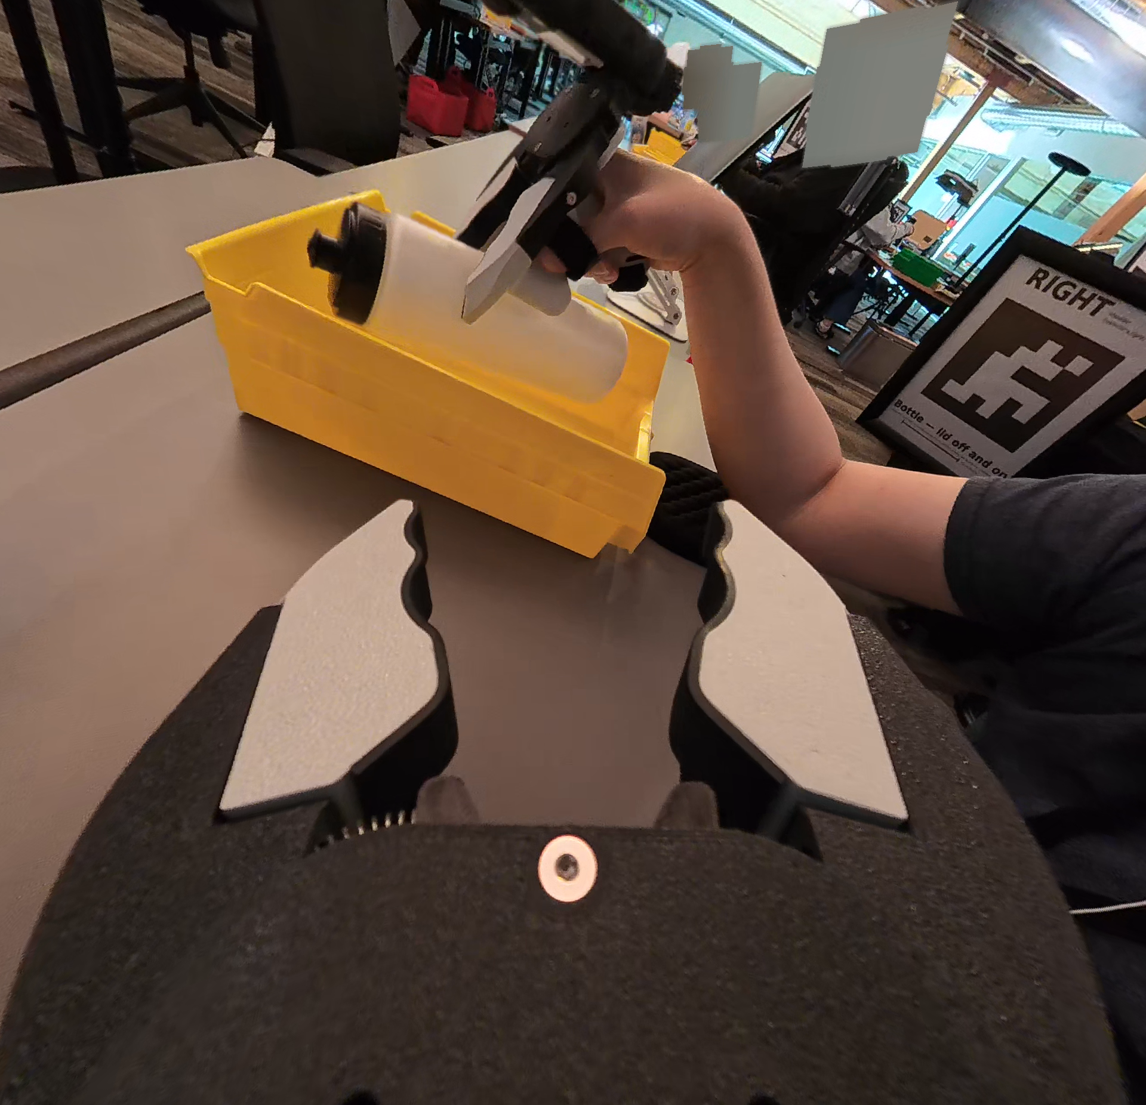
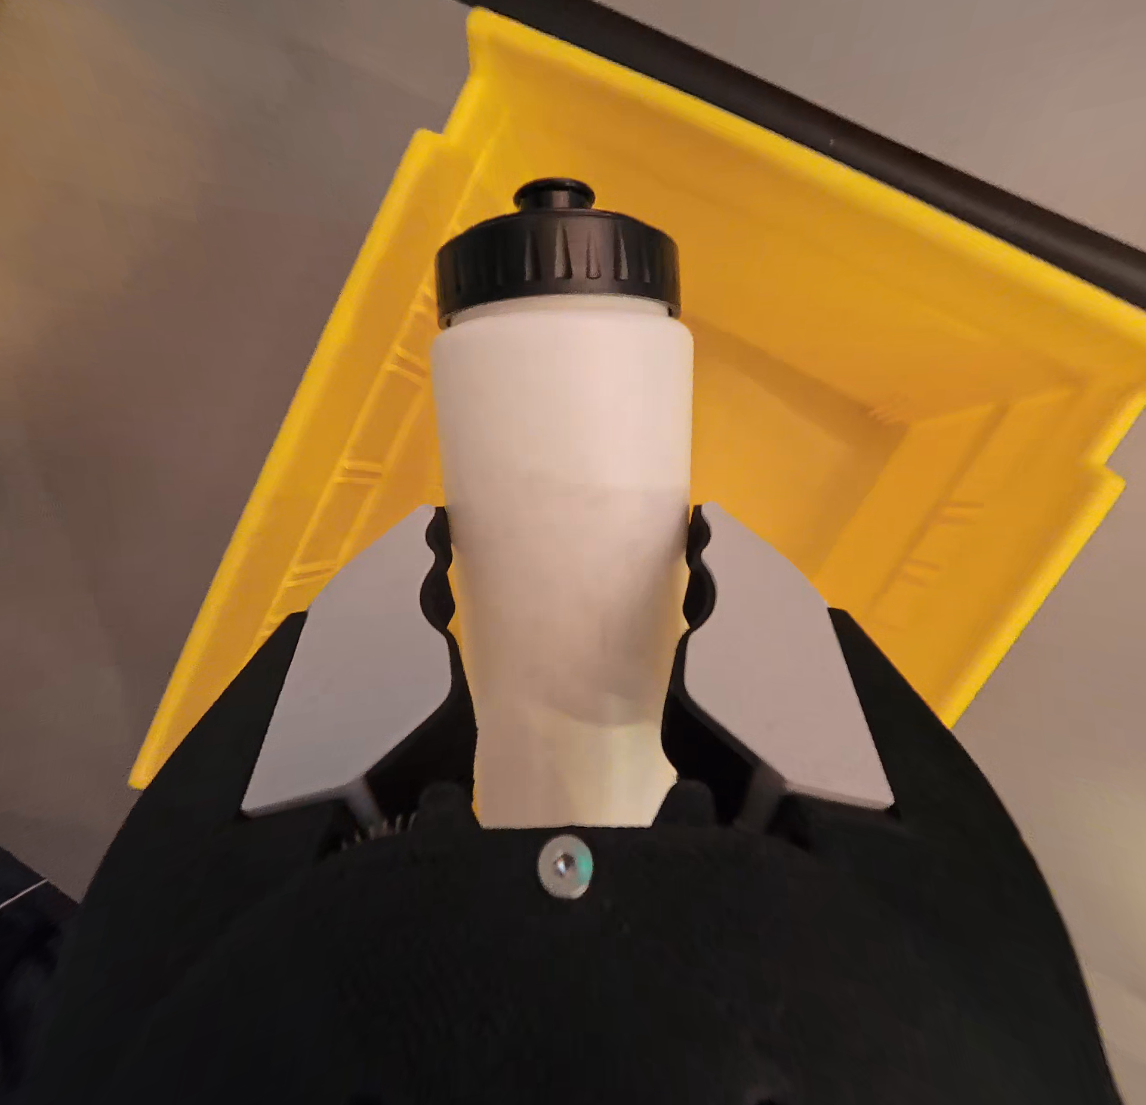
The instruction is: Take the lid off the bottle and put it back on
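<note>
While the right gripper (image 2: 567, 570) clamps it, the bottle (image 2: 561, 486) shows no label.

Left gripper (image 1: 564, 554): black, grainy-textured body; two fingers (image 1: 347, 660) faced with flat grey plates, inner edges black and wavy. Round silver screw (image 1: 567, 869) sat centred on body behind fingers; small spring coil showed at left finger base.

Right gripper (image 2: 567, 570): same build, black body, grey-plated fingers (image 2: 775, 672), scalloped black inner edges, silver screw (image 2: 564, 869) at centre. In left wrist view it showed black frame, grey finger plates, black handle.

Person: dark navy short sleeve (image 1: 1048, 554).
</note>
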`<state>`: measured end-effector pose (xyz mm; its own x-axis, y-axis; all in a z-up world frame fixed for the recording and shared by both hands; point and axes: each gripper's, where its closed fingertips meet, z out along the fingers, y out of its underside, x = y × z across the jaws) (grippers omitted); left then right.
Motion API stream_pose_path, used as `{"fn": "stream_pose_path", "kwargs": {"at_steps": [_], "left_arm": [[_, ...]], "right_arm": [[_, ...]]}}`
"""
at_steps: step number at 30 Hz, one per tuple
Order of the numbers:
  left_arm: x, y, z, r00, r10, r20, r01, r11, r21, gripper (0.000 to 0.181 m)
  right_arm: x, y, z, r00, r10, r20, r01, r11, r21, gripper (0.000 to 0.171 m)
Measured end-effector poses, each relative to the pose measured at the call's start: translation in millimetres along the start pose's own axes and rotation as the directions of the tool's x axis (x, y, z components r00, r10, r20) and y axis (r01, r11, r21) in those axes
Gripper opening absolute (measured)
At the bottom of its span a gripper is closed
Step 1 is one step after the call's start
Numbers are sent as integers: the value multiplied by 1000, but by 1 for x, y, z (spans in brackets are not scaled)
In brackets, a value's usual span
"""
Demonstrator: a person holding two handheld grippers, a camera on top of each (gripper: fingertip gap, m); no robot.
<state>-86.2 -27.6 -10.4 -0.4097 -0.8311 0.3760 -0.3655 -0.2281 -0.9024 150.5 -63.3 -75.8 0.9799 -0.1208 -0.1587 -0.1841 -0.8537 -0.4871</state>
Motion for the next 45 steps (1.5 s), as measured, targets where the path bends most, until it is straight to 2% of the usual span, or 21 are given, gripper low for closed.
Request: {"fn": "stream_pose_path", "kwargs": {"at_steps": [8,18,21,23,25,26,28,30,31,32,34,36,37,39,41,44,45], "left_arm": [[-3,3,0,1000,7,18,-7,1000,-22,85],[-8,11,2,998,28,51,-24,997,-79,86],[-16,2,-14,991,77,112,-63,991,-118,89],[-24,-15,-42,969,128,211,-101,986,-132,88],[-42,-37,-89,893,182,411,-136,981,-137,77],[-55,-47,-121,819,195,540,-140,980,-142,76],[-84,-53,-200,582,200,788,-84,979,-186,88],[-103,-44,-281,327,179,928,24,980,-197,93],[-109,-37,-313,242,138,960,78,984,-161,93],[-114,-24,-338,199,82,977,148,983,-113,92],[-123,7,-370,169,-32,985,292,956,-19,92],[-131,39,-393,127,-109,986,422,905,45,87],[-135,50,-402,105,-137,985,458,886,75,86],[-144,63,-415,65,-165,984,483,868,113,83],[-149,79,-419,44,-186,982,536,834,133,79],[-157,102,-412,59,-185,981,627,772,108,69],[-161,108,-411,62,-178,982,644,759,96,65]], "right_arm": [[16,22,29,994,88,-72,-98,983,-153,74],[22,31,48,987,98,-127,-125,966,-224,75],[23,34,45,989,43,-138,-79,962,-263,75],[19,29,34,991,-5,-133,-27,970,-240,75],[12,14,10,991,-35,-126,17,990,-139,75],[12,6,-7,988,-40,-146,29,997,-72,75],[21,-1,-41,977,-15,-213,24,999,41,75],[42,6,-64,956,43,-289,-17,996,91,75],[56,14,-69,944,81,-320,-55,994,92,75],[70,23,-69,934,123,-335,-103,992,77,75],[88,46,-60,928,194,-318,-203,979,6,73],[96,62,-45,932,239,-271,-265,962,-64,59],[97,66,-38,936,253,-244,-281,956,-87,47],[96,71,-26,944,257,-206,-285,951,-123,41],[95,78,-20,947,243,-209,-282,942,-181,34],[90,86,-13,948,242,-205,-289,926,-244,7],[90,88,-12,945,247,-214,-298,919,-256,6]]}}
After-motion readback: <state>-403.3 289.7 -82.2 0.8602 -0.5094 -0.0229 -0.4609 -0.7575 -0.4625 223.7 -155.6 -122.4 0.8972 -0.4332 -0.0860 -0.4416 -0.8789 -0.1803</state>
